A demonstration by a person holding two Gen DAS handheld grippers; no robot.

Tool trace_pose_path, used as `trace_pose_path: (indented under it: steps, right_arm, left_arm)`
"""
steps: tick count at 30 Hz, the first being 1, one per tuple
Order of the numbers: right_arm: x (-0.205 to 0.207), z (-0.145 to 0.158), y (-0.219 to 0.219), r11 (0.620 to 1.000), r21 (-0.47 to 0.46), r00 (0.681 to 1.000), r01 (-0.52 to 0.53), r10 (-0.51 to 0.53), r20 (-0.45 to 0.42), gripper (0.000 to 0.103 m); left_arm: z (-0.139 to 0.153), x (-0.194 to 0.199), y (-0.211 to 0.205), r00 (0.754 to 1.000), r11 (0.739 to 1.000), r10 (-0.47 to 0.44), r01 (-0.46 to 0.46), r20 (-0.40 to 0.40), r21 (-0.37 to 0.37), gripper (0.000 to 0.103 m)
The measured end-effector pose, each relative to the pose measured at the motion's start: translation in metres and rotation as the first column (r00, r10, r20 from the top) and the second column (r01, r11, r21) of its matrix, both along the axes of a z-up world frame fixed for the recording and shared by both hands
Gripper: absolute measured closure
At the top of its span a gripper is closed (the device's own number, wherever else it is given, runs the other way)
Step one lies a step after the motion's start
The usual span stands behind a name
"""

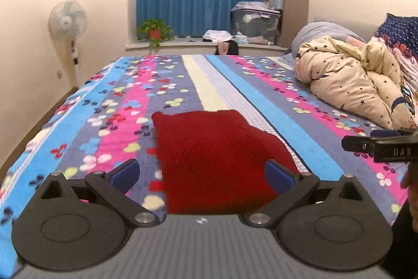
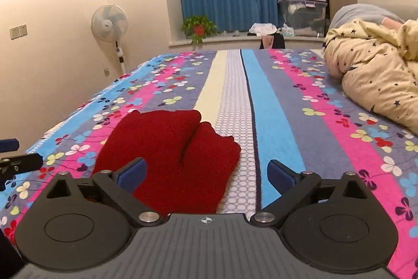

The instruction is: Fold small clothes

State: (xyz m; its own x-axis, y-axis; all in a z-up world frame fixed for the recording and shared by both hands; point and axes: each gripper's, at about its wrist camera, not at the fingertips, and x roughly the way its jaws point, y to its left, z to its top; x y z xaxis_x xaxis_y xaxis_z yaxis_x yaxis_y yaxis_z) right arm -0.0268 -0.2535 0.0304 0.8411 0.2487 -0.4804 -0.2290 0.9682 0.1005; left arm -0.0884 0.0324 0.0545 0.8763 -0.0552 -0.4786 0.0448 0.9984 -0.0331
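Right wrist: clear storage bin (image 2: 303, 12) on sill, holding clothes; both grippers' fingers wide, empty.

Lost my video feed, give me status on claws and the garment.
Left claw open, empty. Right claw open, empty. Red knit garment lies folded on the striped bedspread, free of both claws. Nothing in the way.

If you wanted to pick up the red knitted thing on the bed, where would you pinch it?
Probably at the near right corner of the folded red knitted garment, coming in from the near side. There its stacked layers form a thick edge lying flat on the striped flowery bedspread, nearest the open right gripper, so one pinch could catch all layers. The open left gripper could take the other near corner.
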Motion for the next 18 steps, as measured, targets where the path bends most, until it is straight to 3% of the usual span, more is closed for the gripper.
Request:
trace_pose_path:
  steps: [3,6,11,14,18]
  right_arm:
    - [-0.020,-0.002,0.005,1.000,0.003,1.000,0.025,-0.025,0.000,0.003]
    - [-0.025,-0.011,0.012,0.999,0.003,0.998,0.040,-0.040,-0.052,0.003]
    - [-0.019,-0.020,0.026,0.995,-0.093,0.998,0.034,-0.038,-0.044,0.003]
    - [-0.014,-0.025,0.026,0.995,-0.091,0.996,0.044,-0.050,-0.071,0.003]
    - [-0.014,-0.024,0.025,0.995,-0.084,0.996,0.044,-0.051,-0.074,0.003]
  left_arm:
    - [-0.008,-0.013,-0.004,1.000,0.999,0.003,-0.003,-0.018,-0.040,0.001]
    - [-0.026,-0.017,-0.005,0.992,0.995,0.052,-0.061,-0.113,-0.077,0.001]
    - [-0.042,0.001,0.001,0.985,0.994,0.086,-0.094,-0.148,-0.050,0.001]
    - [-0.048,0.008,-0.001,0.979,0.992,0.123,-0.125,-0.161,-0.004,0.001]
    - [-0.053,0.013,-0.002,0.971,0.990,0.136,-0.141,-0.195,-0.008,0.001]
